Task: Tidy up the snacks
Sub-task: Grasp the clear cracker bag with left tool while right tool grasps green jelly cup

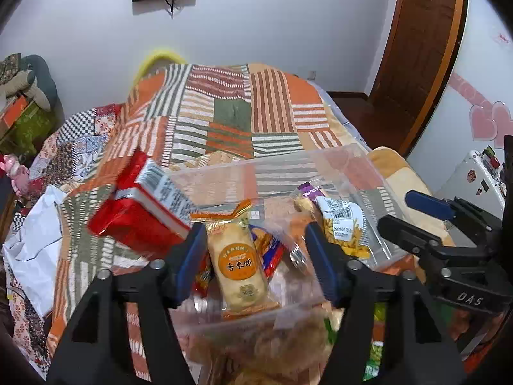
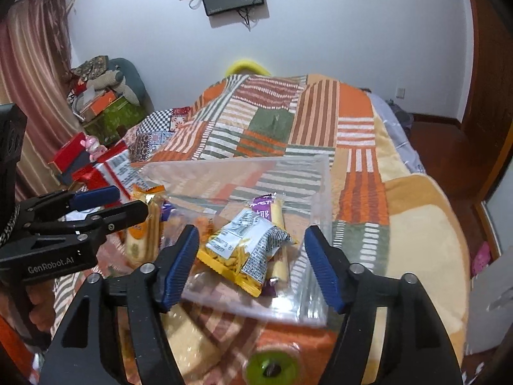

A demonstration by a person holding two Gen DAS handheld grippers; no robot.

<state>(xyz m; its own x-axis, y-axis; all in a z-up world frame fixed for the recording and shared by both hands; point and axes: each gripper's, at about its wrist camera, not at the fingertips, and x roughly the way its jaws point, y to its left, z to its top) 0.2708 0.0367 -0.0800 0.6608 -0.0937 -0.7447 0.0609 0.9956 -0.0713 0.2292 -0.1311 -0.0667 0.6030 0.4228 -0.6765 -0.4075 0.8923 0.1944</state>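
Your left gripper (image 1: 256,253) and right gripper (image 2: 251,263) both stand wide apart, holding nothing. The clear plastic box (image 2: 320,192) rests on the striped patchwork blanket (image 2: 272,118) and already contains the orange-labelled rice cracker pack (image 1: 239,263) and the yellow snack bag (image 2: 247,250). The red carton (image 1: 138,211) beside it and several packets near you are, I judge, not yet sorted.

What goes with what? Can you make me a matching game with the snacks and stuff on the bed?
Things:
1. rice cracker pack
2. clear plastic box
3. red box
4. yellow snack bag

Clues:
A. see-through, holds snacks
B. round orange label
C. outside the clear box, barcode on its side
D. white label with a barcode, lies on top of other snacks

Pairs: 1-B, 2-A, 3-C, 4-D
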